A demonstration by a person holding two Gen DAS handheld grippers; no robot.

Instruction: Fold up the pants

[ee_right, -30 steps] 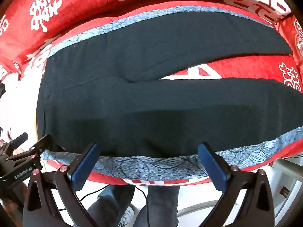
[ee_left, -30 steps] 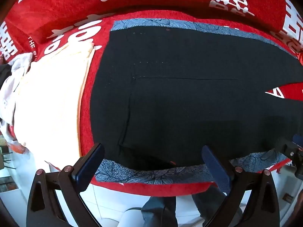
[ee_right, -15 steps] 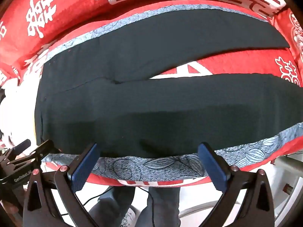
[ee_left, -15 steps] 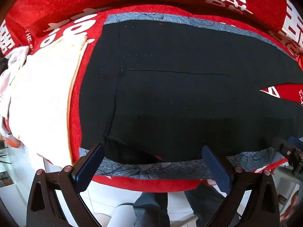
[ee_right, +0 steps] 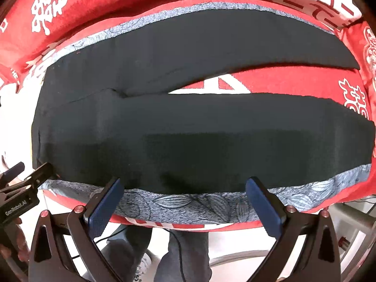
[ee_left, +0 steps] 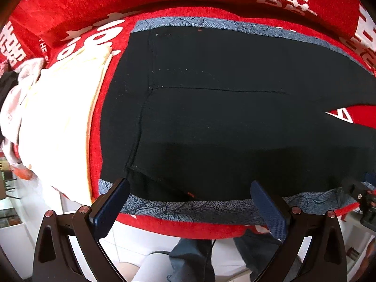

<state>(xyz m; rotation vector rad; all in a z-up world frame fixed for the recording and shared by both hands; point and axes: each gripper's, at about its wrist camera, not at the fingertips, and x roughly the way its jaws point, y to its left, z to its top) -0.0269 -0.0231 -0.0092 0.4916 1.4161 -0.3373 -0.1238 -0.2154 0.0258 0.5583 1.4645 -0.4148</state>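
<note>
On a red printed bedspread [ee_right: 293,82], black pants [ee_right: 188,129] lie flat and unfolded, both tongs, left [ee_left: 190,208] and right [ee_right: 186,205], open and empty.

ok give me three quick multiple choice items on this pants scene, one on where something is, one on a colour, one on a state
1. Where does the cream fabric pile lie relative to the pants?
A. Beside the waistband end
B. Between the two legs
C. On top of the legs

2. What colour are the pants?
A. Red
B. Black
C. Cream

3. How do the left gripper and right gripper stand?
A. Both shut on the pants
B. One open, one shut
C. Both open, holding nothing

Answers:
1. A: in the left wrist view the pile sits just past the waistband, on the red cover.
2. B: the pants are black, spread flat over a blue-grey patterned cloth.
3. C: the blue pads of each gripper stand wide apart at the near hem with no fabric between them.
</note>
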